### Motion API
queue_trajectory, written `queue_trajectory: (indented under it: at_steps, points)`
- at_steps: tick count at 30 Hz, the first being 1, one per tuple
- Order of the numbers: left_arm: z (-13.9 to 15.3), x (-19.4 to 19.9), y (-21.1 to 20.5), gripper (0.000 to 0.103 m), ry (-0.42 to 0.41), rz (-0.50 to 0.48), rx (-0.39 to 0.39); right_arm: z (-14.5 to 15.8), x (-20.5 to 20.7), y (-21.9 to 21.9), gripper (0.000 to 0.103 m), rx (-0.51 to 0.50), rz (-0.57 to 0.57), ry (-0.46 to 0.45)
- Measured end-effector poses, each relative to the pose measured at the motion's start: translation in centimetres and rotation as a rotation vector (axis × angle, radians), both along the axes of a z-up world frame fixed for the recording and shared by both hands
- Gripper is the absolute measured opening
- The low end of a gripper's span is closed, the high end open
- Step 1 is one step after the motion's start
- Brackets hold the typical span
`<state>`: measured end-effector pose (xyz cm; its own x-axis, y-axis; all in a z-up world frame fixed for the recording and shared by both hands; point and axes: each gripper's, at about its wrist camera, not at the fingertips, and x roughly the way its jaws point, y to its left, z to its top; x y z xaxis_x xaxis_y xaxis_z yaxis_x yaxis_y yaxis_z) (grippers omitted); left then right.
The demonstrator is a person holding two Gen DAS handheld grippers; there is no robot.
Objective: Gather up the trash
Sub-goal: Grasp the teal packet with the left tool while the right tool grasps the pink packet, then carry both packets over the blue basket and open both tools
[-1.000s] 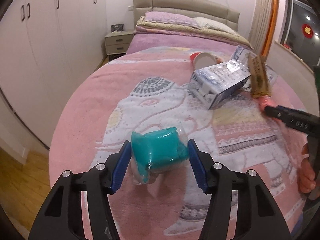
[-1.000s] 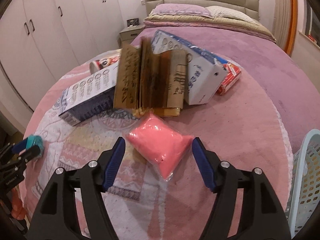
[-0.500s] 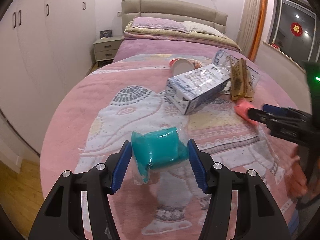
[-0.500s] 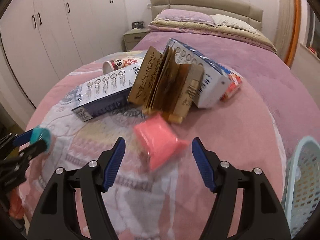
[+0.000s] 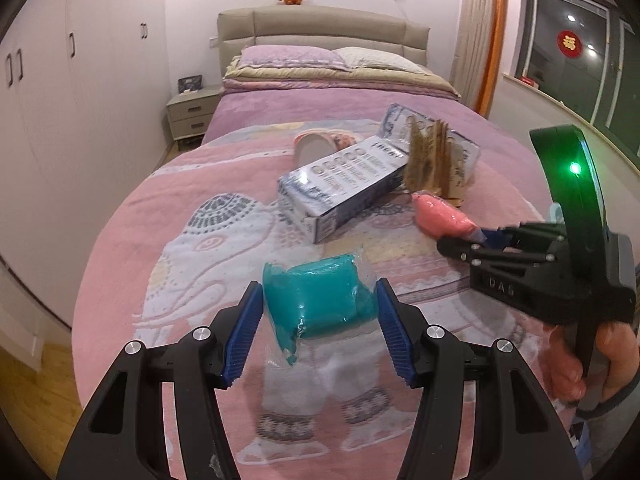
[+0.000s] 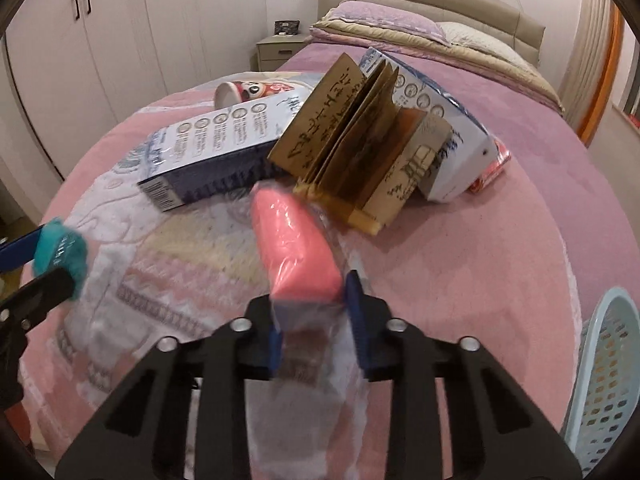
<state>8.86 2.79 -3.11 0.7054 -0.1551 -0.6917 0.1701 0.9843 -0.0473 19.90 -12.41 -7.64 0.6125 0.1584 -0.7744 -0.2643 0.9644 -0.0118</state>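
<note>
Teal packet (image 5: 320, 300): clamped in left claw (image 5: 319, 332), lifted off bed (image 6: 500, 248). Pink packet (image 6: 294, 246): clamped in right claw (image 6: 314, 330). Uncollected on bed: two cartons, brown booklet (image 6: 356, 148), paper cup (image 6: 250, 92). Laundry-style basket (image 6: 608, 380) near right; nothing visibly binned.

My left gripper (image 5: 318, 322), matt black plastic with ribbed blue pads, pinches a teal packet (image 5: 320, 302) in crinkly clear film. My right gripper (image 6: 314, 320) grips a glossy pink packet (image 6: 294, 250). The blanket (image 5: 160, 240) is fuzzy cloth; the folded cardboard (image 6: 360, 140) is matt brown; the basket (image 6: 608, 380) is perforated plastic.
</note>
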Motion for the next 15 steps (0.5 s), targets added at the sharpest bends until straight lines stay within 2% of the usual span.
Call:
queue_trajectory:
  at_steps: [2, 7, 10, 12, 13, 14, 15]
  points:
    - [0.3, -0.1, -0.7, 0.055, -0.01, -0.011, 0.002, 0.0, -0.9, -0.6, 0.019, 0.046, 0.002, 0.006]
    - [0.4, -0.2, -1.4, 0.055, -0.018, -0.025, 0.006, 0.2, -3.3, -1.3, 0.019, 0.083, 0.042, 0.035]
    - [0.3, -0.2, -1.1, 0.055, -0.016, -0.019, -0.008, 0.9, -4.7, -1.6, 0.022, 0.086, 0.044, 0.012]
    - [0.3, -0.3, -0.8, 0.055, -0.016, -0.014, -0.012, 1.4, -5.2, -1.7, 0.035, 0.093, 0.048, 0.013]
    - [0.3, -0.4, -0.7, 0.055, -0.017, -0.012, -0.012, 1.6, -5.3, -1.7, 0.053, 0.099, 0.054, 0.011]
    - [0.4, -0.5, -0.6, 0.055, -0.019, -0.01, -0.011, 1.8, -5.5, -1.7, 0.063, 0.098, 0.056, -0.002]
    - [0.5, -0.5, -0.4, 0.055, -0.022, -0.008, -0.012, 2.0, -5.8, -1.7, 0.063, 0.093, 0.055, -0.011]
